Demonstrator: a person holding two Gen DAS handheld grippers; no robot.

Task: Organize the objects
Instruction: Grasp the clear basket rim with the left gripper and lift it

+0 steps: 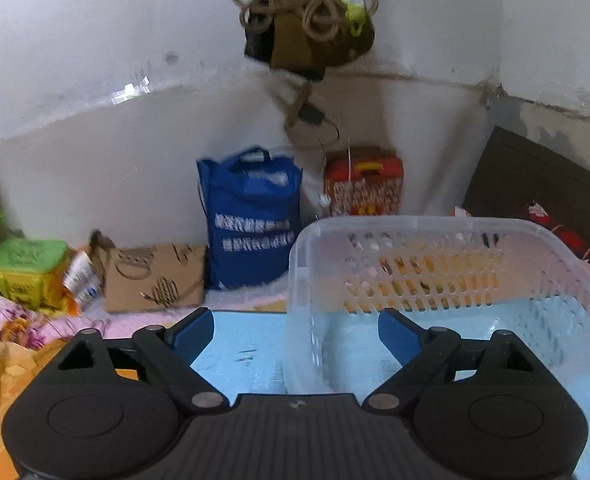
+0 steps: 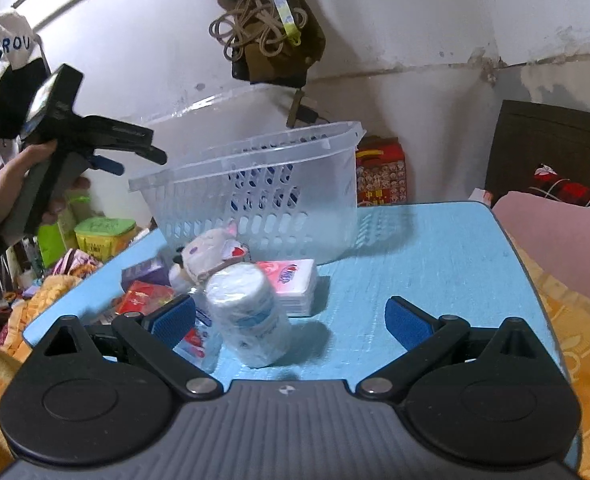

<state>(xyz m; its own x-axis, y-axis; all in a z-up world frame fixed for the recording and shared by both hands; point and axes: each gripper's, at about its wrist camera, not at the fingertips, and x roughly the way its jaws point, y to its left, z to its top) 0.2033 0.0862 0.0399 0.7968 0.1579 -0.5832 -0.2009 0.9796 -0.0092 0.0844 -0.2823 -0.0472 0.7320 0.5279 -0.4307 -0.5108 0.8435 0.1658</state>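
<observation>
Clear perforated plastic basket (image 2: 263, 184) on light blue tabletop (image 2: 435, 264), white wrapped roll (image 2: 251, 314) at 6 o'clock of it beside pink tissue pack (image 2: 295, 286), right gripper (image 2: 291, 322) spread wide, holding nothing, left gripper (image 1: 297, 334) likewise agape at basket's near wall.

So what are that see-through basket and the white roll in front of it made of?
The basket looks like thin translucent plastic: frosted walls, moulded slots, the blue table showing through. The white roll seems soft paper or tissue in glossy clear film; exactly which is unclear.
</observation>
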